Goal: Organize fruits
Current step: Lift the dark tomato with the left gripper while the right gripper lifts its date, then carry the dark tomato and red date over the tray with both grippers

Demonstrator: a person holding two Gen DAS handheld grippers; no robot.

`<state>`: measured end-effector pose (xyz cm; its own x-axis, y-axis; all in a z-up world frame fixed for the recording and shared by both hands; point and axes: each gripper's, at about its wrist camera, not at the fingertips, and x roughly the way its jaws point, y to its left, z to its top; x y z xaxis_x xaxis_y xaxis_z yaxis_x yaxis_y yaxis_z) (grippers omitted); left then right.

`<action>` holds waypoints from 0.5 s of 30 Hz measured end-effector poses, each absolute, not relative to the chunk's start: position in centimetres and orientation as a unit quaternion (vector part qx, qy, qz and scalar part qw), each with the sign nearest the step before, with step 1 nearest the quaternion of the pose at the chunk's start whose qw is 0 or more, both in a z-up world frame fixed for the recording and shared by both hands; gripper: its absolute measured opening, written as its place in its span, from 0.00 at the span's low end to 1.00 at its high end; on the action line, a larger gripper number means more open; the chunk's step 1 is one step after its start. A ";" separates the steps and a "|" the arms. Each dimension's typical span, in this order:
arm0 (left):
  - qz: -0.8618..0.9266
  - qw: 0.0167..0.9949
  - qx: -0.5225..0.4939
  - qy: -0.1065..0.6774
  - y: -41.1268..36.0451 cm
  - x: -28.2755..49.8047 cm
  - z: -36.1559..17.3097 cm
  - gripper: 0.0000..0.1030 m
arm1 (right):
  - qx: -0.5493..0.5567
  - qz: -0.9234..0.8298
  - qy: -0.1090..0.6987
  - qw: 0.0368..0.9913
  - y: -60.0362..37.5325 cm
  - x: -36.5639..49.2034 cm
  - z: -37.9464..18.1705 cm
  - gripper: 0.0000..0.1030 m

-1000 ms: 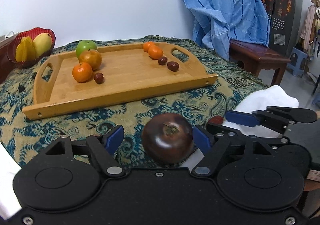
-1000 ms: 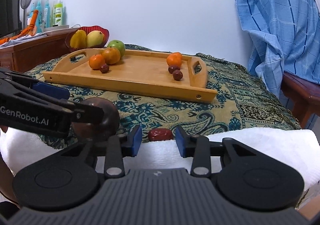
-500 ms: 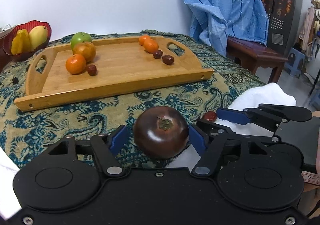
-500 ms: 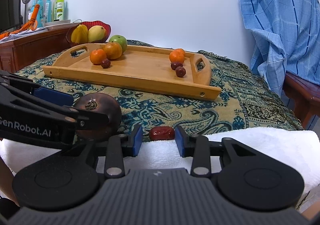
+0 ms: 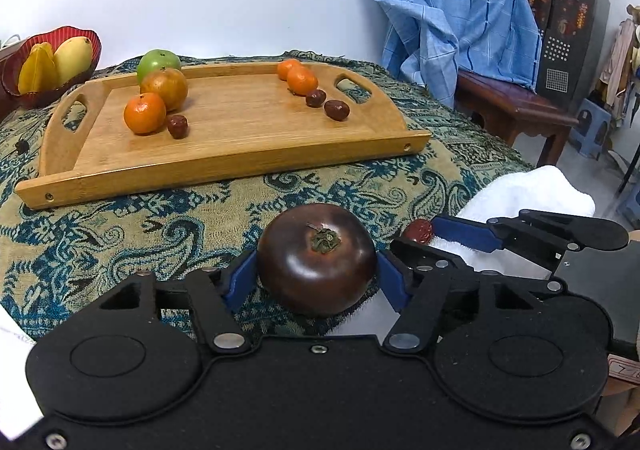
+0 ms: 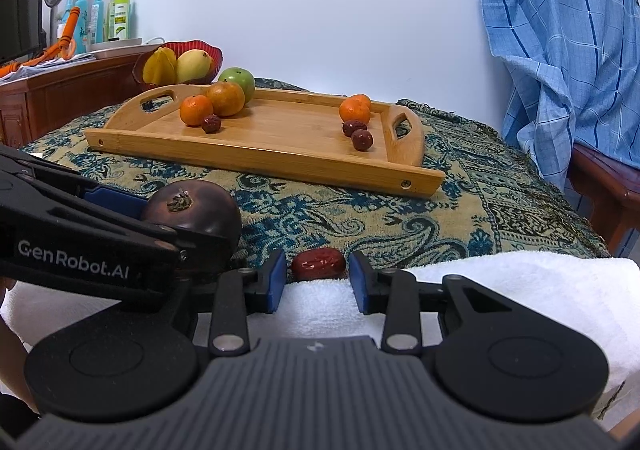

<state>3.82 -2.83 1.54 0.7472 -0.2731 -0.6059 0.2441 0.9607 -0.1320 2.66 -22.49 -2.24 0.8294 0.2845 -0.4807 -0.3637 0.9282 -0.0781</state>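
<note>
A dark brown round fruit (image 5: pixel 316 262) sits over the patterned cloth near the table's front. My left gripper (image 5: pixel 316 276) is shut on it, both blue pads against its sides. Just right of it a red date (image 6: pixel 318 264) lies at the edge of a white towel (image 6: pixel 520 282). My right gripper (image 6: pixel 317 277) straddles the date, open, with a thin gap at each pad. Further back is a wooden tray (image 5: pixel 240 170). On it, a green apple (image 5: pixel 158 60), a brownish orange, a mandarin and a date stand left. Two mandarins (image 5: pixel 302 80) and two dates (image 5: pixel 336 110) stand right.
A red bowl (image 5: pixel 94 44) holding yellow fruit stands behind the tray's left end. A blue checked cloth (image 5: pixel 452 10) hangs over a wooden bench (image 5: pixel 516 106) to the right. Bottles (image 6: pixel 100 18) stand on a sideboard at the far left. The table's edge drops off beyond the towel.
My left gripper's pads have come in from either side and now press on the dark fruit, which has tipped its stem toward the camera. The right gripper stays around the date.
</note>
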 end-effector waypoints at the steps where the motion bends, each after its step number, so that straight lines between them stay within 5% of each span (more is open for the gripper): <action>1: -0.138 0.934 -0.022 0.328 -2.8 3.8 1.6 0.60 | -0.083 0.170 0.238 0.953 -22.5 2.7 -2.3 0.39; 15: -0.127 0.935 -0.025 0.332 -2.4 3.5 2.0 0.58 | -0.080 0.170 0.234 0.954 -22.2 2.8 -2.4 0.33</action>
